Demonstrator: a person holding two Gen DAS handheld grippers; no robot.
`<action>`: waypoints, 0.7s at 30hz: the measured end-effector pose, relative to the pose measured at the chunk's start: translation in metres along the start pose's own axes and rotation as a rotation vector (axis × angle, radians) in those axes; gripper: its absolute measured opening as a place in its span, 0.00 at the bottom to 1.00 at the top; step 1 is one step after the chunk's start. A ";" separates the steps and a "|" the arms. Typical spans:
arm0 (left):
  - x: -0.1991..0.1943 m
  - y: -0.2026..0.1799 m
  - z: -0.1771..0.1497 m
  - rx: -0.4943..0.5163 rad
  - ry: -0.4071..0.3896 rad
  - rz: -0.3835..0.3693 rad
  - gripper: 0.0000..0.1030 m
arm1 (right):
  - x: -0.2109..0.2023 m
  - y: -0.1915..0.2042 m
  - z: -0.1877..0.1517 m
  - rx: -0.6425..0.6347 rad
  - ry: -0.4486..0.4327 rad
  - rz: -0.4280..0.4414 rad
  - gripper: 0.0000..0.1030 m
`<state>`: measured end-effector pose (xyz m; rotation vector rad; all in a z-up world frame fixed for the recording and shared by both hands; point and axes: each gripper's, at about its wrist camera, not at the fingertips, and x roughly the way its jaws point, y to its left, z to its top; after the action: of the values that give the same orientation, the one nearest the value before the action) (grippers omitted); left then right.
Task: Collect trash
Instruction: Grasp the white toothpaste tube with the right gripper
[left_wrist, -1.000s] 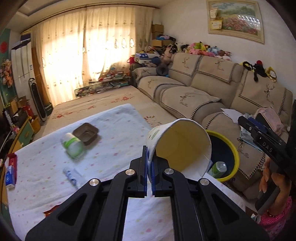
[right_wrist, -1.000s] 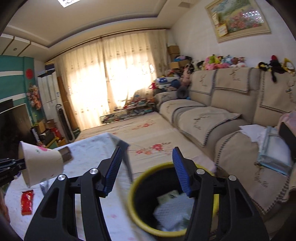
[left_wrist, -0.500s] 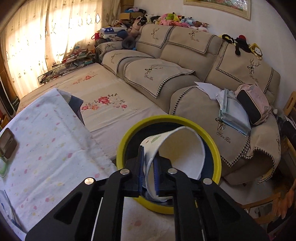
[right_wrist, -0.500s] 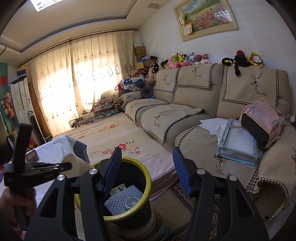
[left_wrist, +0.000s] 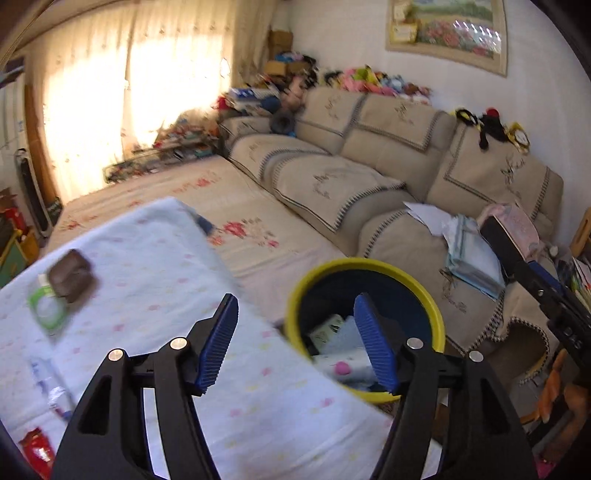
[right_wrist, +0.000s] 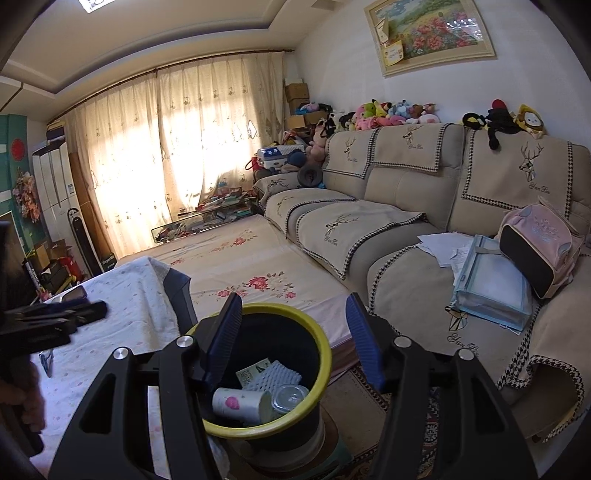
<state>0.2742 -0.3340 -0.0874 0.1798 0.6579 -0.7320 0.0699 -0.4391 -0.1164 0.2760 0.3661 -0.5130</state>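
Matt plastic bin (right_wrist: 295, 424) w/ paper cup (right_wrist: 240, 402); cloth sofa (right_wrist: 406, 184).

One yellow-rimmed bin (right_wrist: 320, 350), one paper cup (right_wrist: 242, 403) inside it, two hand-held grippers, one sofa (right_wrist: 406, 206).

yellow-rimmed bin (right_wrist: 322, 354) (dark inside), beige sofa (right_wrist: 402, 192)

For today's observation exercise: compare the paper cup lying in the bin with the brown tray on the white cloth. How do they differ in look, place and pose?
1. The paper cup is white with a pink mark; the brown tray is dark all over.
2. The cup lies inside the yellow-rimmed bin among other trash; the tray sits on the white cloth.
3. The cup lies on its side; the tray sits flat, opening up.

Shared: neither is held by a gripper.
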 end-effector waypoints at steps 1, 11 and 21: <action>-0.015 0.013 -0.004 -0.016 -0.018 0.023 0.64 | 0.001 0.005 0.000 -0.006 0.004 0.008 0.54; -0.109 0.147 -0.049 -0.185 -0.125 0.300 0.66 | 0.021 0.099 -0.004 -0.117 0.066 0.189 0.55; -0.166 0.276 -0.112 -0.397 -0.175 0.616 0.69 | 0.037 0.261 -0.020 -0.372 0.173 0.533 0.55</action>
<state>0.3124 0.0048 -0.0928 -0.0507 0.5270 -0.0170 0.2309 -0.2302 -0.1062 0.0489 0.5257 0.1075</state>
